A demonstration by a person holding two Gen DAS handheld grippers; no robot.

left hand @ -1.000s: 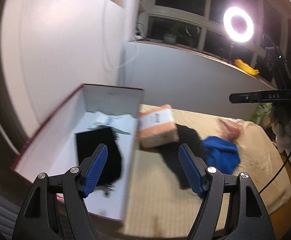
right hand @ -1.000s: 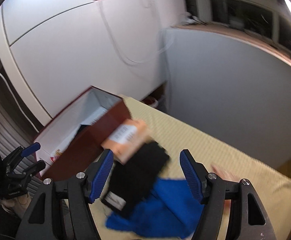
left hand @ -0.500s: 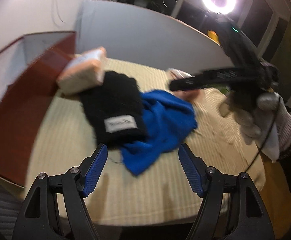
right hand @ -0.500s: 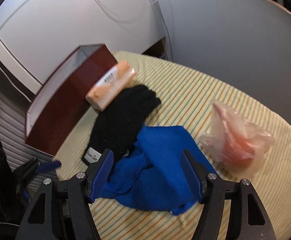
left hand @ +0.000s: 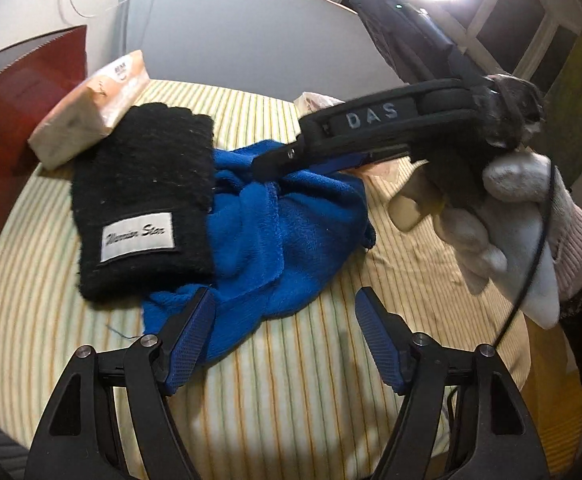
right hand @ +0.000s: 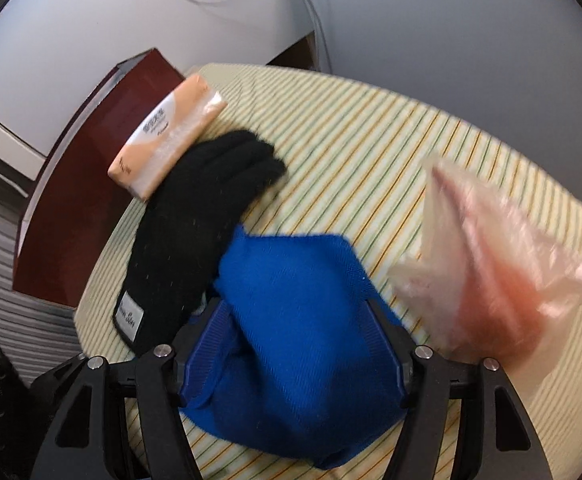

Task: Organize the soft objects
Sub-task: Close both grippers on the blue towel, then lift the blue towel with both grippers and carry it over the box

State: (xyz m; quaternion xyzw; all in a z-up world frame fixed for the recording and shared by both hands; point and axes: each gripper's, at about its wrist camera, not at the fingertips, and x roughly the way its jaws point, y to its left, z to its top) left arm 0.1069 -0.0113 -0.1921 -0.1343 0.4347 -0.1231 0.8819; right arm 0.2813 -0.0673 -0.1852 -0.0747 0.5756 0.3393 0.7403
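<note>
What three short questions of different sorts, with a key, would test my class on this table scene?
1. True or false: the black knit glove lies partly over the blue fleece cloth.
2. What leans against the dark red box? A) the tissue pack B) the pink plastic bag
3. Which gripper has the blue cloth between its closing jaws?

Key: 1 true. 2 A. 3 the right gripper; the left gripper brackets only its edge.

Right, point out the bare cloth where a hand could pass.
Free: striped tablecloth in front of the blue fleece cloth, and beyond the black knitted glove. Crowded: glove, fleece, orange tissue pack overlapping beside the red box.
</note>
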